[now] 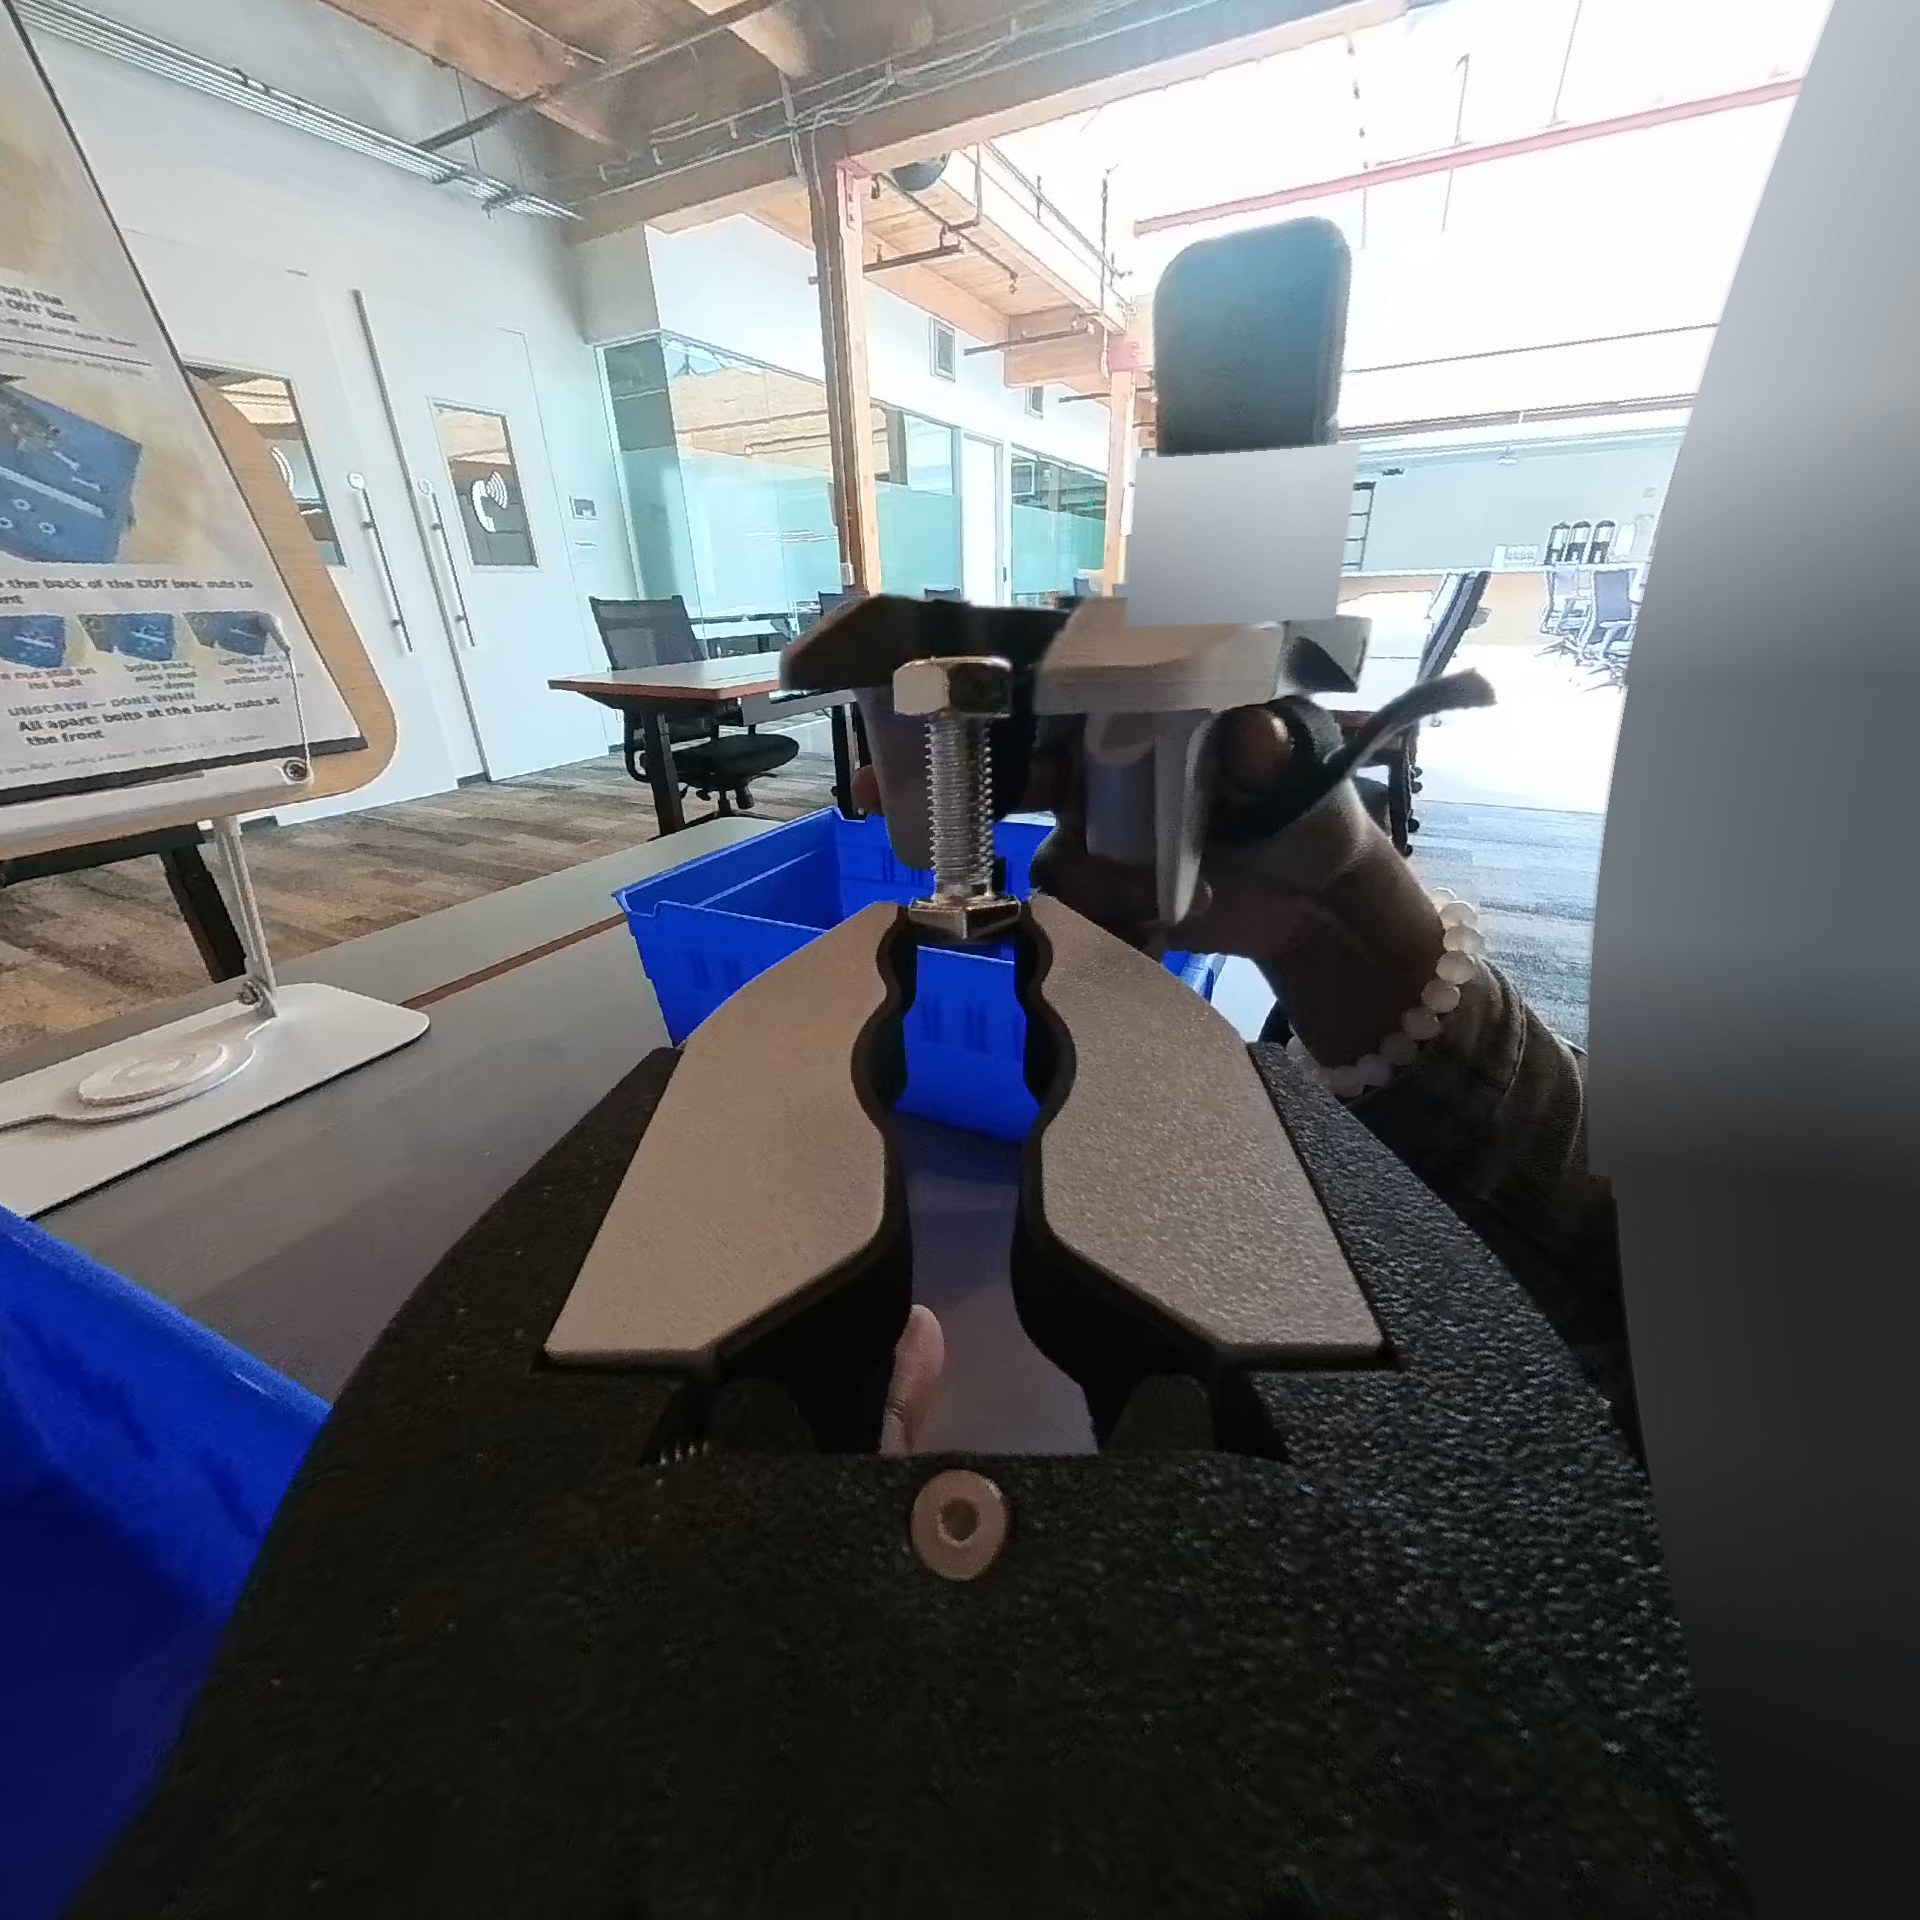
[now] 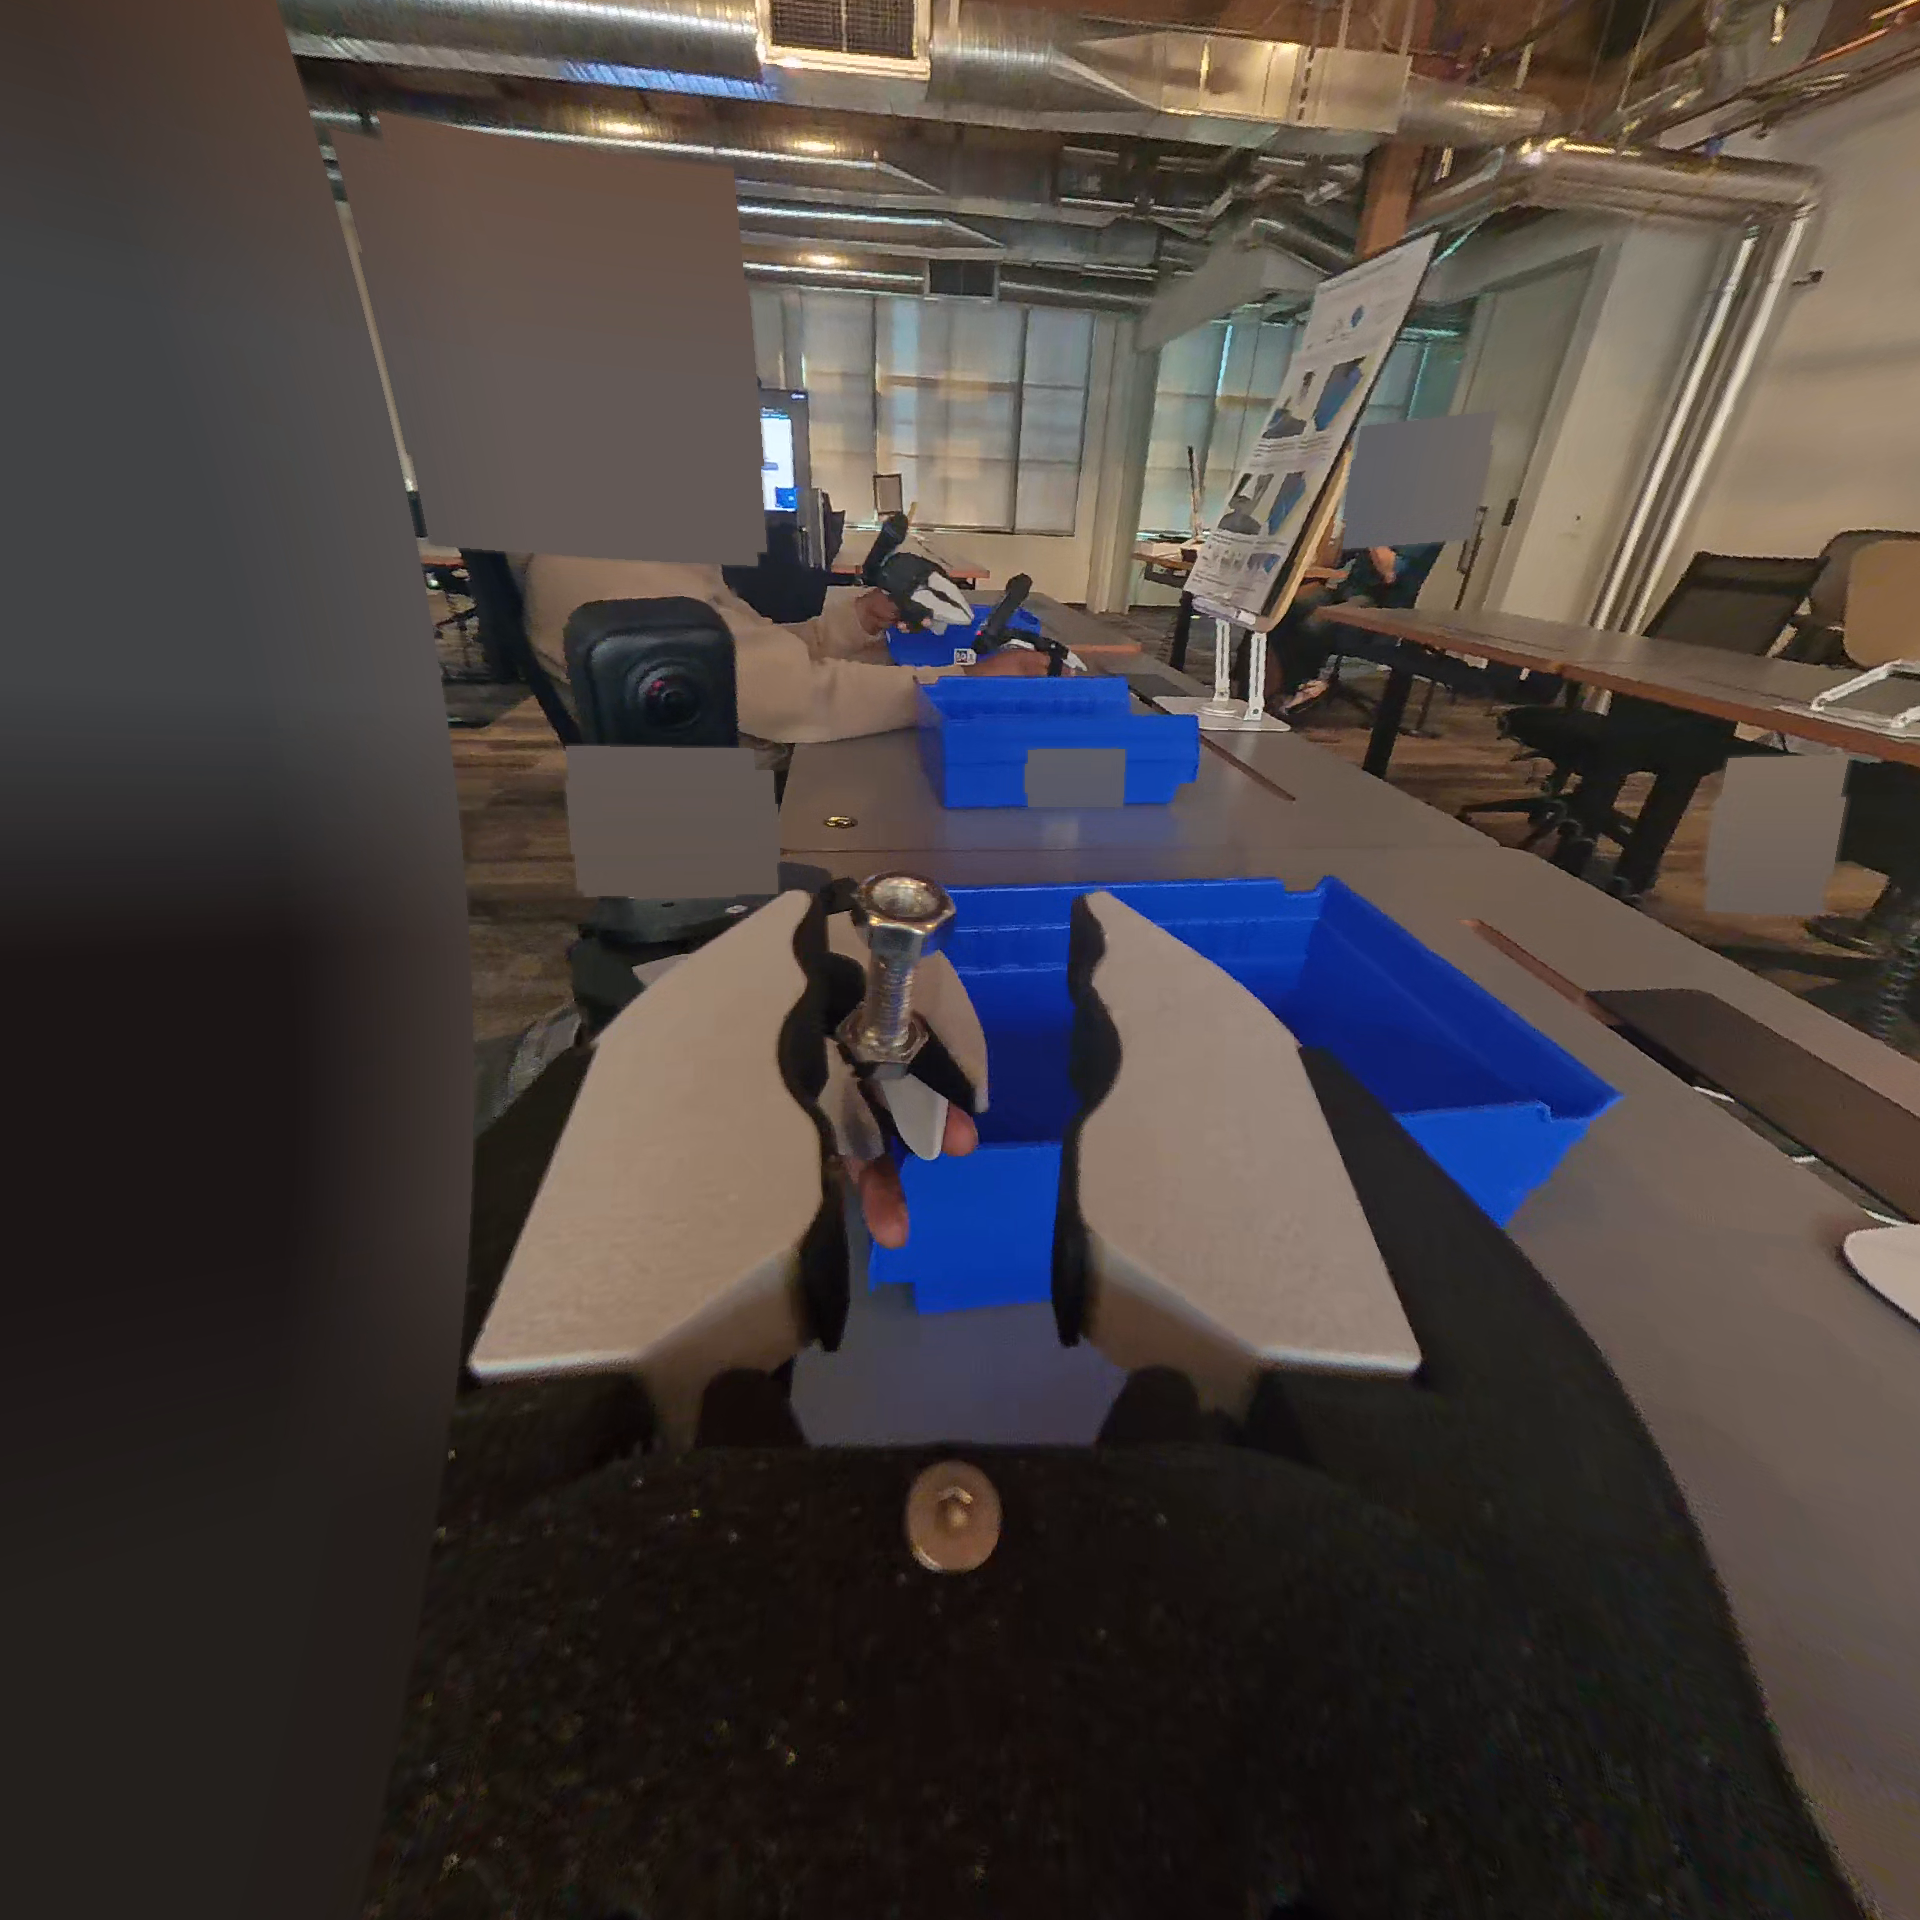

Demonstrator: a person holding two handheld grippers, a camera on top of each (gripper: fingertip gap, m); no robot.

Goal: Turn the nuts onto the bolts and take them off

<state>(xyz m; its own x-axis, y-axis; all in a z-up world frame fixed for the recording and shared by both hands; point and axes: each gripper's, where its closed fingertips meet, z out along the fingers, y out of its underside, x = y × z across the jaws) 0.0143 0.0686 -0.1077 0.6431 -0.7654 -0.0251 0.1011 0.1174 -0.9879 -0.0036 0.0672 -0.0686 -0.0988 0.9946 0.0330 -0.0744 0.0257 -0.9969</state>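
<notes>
Your left tongs (image 1: 961,914) are closed on the nut (image 1: 961,920), pinching it at the tips above the blue bin (image 1: 727,914) on the desk (image 1: 416,1091). The bolt (image 1: 956,790) stands upright from the nut, head at the top. Your right tongs (image 2: 940,914) are spread wide, gripping nothing; the bolt head sits between their tips, seemingly untouched. The nut rides at the thread's very end, so it is either barely started or almost off; nearly all the turning, or the final separation, remains.
</notes>
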